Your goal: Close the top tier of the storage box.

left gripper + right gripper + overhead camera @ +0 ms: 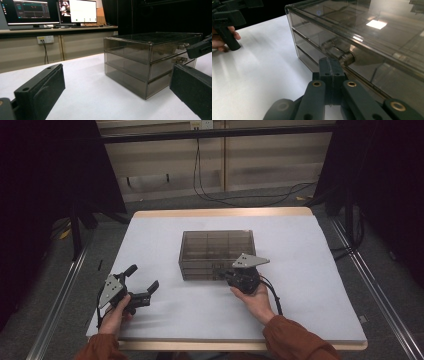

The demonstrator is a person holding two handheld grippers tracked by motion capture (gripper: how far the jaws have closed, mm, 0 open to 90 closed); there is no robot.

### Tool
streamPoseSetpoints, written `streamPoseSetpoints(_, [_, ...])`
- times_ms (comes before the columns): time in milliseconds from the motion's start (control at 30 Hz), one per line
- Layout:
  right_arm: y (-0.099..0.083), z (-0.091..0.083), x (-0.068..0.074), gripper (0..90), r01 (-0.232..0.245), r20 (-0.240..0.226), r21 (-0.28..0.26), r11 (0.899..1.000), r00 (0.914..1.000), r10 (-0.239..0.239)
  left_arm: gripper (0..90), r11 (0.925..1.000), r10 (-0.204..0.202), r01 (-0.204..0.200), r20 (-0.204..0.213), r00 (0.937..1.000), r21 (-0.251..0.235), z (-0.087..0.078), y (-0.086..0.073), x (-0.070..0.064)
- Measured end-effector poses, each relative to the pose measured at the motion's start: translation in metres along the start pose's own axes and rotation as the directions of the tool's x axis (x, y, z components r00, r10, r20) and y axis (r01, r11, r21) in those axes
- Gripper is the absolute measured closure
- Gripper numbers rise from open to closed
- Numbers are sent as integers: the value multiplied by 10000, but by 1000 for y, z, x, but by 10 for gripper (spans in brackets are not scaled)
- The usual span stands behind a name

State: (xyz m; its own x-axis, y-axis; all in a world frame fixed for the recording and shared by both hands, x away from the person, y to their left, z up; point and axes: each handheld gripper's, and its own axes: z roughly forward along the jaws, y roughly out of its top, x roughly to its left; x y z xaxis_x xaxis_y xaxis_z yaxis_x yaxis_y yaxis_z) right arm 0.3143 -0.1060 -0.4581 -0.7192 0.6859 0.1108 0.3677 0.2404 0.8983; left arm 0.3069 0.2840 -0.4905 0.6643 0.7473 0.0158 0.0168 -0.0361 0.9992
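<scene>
My two grippers work at a smoked-plastic drawer box (217,254) on a white-covered table (310,285).

The box sits near the table's middle, a see-through brownish cabinet with three shallow drawers stacked one over another, each fronted by a small metal knob (348,58), with dividers showing dimly through the flat lid. My right gripper (231,275) is up against the box's near front face, its jaws pressed together just short of a knob; whether they touch it I cannot tell. My left gripper (145,281) rests well apart at the table's near left, jaws spread wide on nothing, aimed toward the box. Monitors (50,11) glow on a desk beyond.
</scene>
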Motion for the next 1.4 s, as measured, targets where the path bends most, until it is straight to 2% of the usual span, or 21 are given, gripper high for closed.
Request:
streamPoseSetpoints(100, [-1,-2,-2,900,-109,-134,54,9999,9999,109,0,10000,8,-8,13,10000,8,0,0,0])
streamPoseSetpoints(233, [0,-4,-1,898,-223,-699,110,9997,9973,231,0,10000,8,-8,13,10000,7,0,0,0])
streamPoseSetpoints(467, [-1,-12,0,742,-162,-1154,372,9992,9931,204,0,10000,9,-9,12,10000,4,0,0,0])
streamPoseSetpoints(533, [-1,-16,0,684,-124,-1161,405,9991,9931,170,0,10000,9,-9,8,10000,7,0,0,0])
streamPoseSetpoints(700, [-4,-27,-1,508,-88,-889,399,9992,9960,123,0,10000,12,-12,11,10000,20,0,0,0])
streamPoseSetpoints(867, [-4,-40,-4,393,-210,-969,155,9997,9950,224,0,10000,16,-16,3,10000,31,0,0,0])
streamPoseSetpoints(1033, [-5,-52,-4,310,-222,-498,131,9997,9985,228,0,10000,12,-12,6,10000,28,0,0,0])
streamPoseSetpoints(1067, [-6,-55,-5,294,-260,-448,123,9996,9986,265,0,9999,124,-124,-4,9999,64,0,0,0])
streamPoseSetpoints(1200, [-9,-69,-11,237,-452,-189,93,9989,9988,454,0,10000,16,-16,0,10000,21,0,0,0])
streamPoseSetpoints(1267, [-10,-79,-15,218,-528,-2,-64,9986,9986,528,0,10000,12,-12,1,10000,22,0,0,0])
streamPoseSetpoints(1300, [-10,-83,-16,209,-570,22,-127,9983,9984,570,0,9999,136,-136,-9,9999,68,-1,0,1])
streamPoseSetpoints(1400, [-13,-96,-22,180,-730,209,-285,9969,9971,736,0,10000,71,-71,-4,10000,63,0,0,0])
